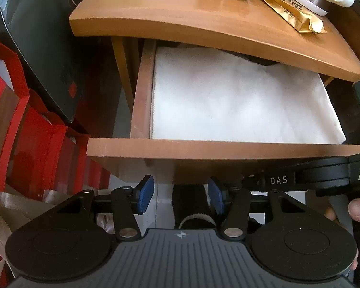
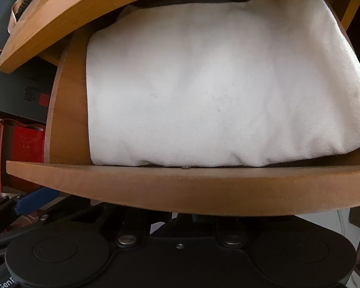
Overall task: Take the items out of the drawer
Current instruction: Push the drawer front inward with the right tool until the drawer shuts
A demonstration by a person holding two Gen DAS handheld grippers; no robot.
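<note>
The left gripper [image 1: 180, 195] hangs at six o'clock below the front panel of the open drawer [image 1: 225, 148], its blue pads [image 1: 146, 192] spread wide with nothing between them and touching nothing. The right gripper's fingertips are hidden under the drawer front [image 2: 192, 187] in its own view; its jaws are closed down tight, though what they grip, if anything, cannot be made out. The folded white cloth [image 2: 216, 91] fills the drawer from its left wall toward three o'clock, its far edge tucked beneath the wooden tabletop [image 1: 204, 14].
</note>
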